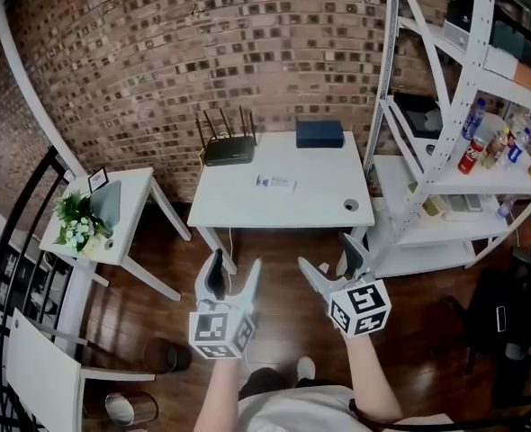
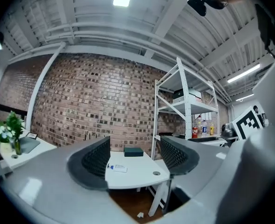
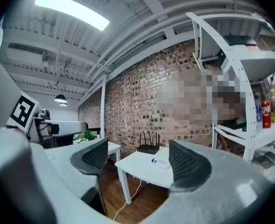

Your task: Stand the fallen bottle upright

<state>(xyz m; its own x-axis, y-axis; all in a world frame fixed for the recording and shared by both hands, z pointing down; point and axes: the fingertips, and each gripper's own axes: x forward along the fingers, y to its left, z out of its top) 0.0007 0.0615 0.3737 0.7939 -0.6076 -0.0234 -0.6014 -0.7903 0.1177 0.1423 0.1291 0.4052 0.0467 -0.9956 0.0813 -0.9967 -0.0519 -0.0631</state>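
Observation:
The fallen bottle point(image 1: 274, 183), small and clear with a blue cap, lies on its side near the middle of the white table point(image 1: 238, 212). It also shows in the left gripper view as a small bottle point(image 2: 117, 168) and in the right gripper view as a bottle point(image 3: 161, 162) on the tabletop. My left gripper point(image 1: 236, 277) and right gripper point(image 1: 331, 264) hover over the wooden floor, well short of the table. Both point level at the table. The left gripper point(image 2: 135, 155) and the right gripper point(image 3: 137, 160) stand open with nothing between the jaws.
A black router point(image 1: 229, 149) and a dark blue box point(image 1: 319, 133) sit at the table's back edge by the brick wall. A white shelf rack point(image 1: 445, 142) with several bottles stands right. A side table with flowers point(image 1: 81, 221) and a white chair point(image 1: 40, 376) are left.

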